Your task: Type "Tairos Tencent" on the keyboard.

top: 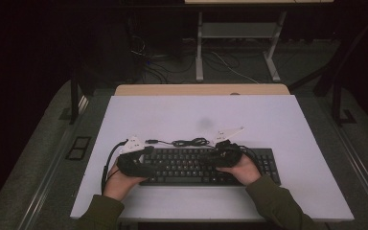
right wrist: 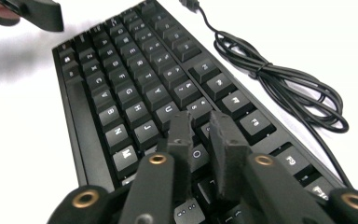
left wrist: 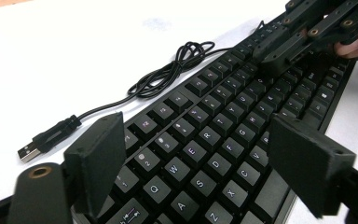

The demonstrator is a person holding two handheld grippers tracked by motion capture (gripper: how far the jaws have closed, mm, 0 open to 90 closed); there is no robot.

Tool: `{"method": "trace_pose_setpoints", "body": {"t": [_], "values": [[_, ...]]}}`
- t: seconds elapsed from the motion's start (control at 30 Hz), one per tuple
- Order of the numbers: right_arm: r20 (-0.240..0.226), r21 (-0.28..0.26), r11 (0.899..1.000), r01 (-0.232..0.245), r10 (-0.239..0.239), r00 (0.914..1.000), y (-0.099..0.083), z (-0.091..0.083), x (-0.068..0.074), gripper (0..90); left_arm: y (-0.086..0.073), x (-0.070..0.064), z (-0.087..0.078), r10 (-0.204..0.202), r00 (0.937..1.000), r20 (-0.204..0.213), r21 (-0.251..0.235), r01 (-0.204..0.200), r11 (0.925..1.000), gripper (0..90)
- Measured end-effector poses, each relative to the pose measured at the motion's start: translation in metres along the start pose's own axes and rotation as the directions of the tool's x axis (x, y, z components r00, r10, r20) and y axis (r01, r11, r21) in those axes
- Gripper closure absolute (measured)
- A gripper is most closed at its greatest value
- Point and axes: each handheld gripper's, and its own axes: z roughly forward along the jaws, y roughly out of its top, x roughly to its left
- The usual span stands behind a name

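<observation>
The left tongs hang with jaws spread wide over the keyboard near its left end, while the right tongs are clenched, tips down among the right-hand letter keys. Beyond both tongs lies the coiled cable on bare white table. Keycaps read Q, W, E, R.

The left gripper is held with jaws wide apart above the letter keys of a black keyboard. A coiled cable ending in a USB plug lies beside it on the white table. The right gripper is seen farther off, over the keys.
</observation>
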Motion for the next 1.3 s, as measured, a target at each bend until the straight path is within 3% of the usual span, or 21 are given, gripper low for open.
{"method": "trace_pose_setpoints", "body": {"t": [0.43,0.77,1.3], "values": [[-0.038,-0.038,0.999,-0.022,0.02,0.9991,0.002,-0.005,-0.004,52.3,-0.001,0.0,-0.002,0.008,0.9999,0.01,0.007,-0.008,0.9999,34.8],[-0.022,-0.079,0.996,-0.04,0.039,0.999,0.003,-0.008,-0.008,29.4,-0.003,-0.001,0.0,0.018,0.9996,0.021,0.035,-0.018,0.9992,52.3],[0.005,-0.1,0.994,-0.033,0.034,0.9994,0.002,-0.011,-0.011,22.2,-0.006,-0.003,0.007,0.015,0.9984,0.054,0.106,-0.021,0.9942,86.7]]}}
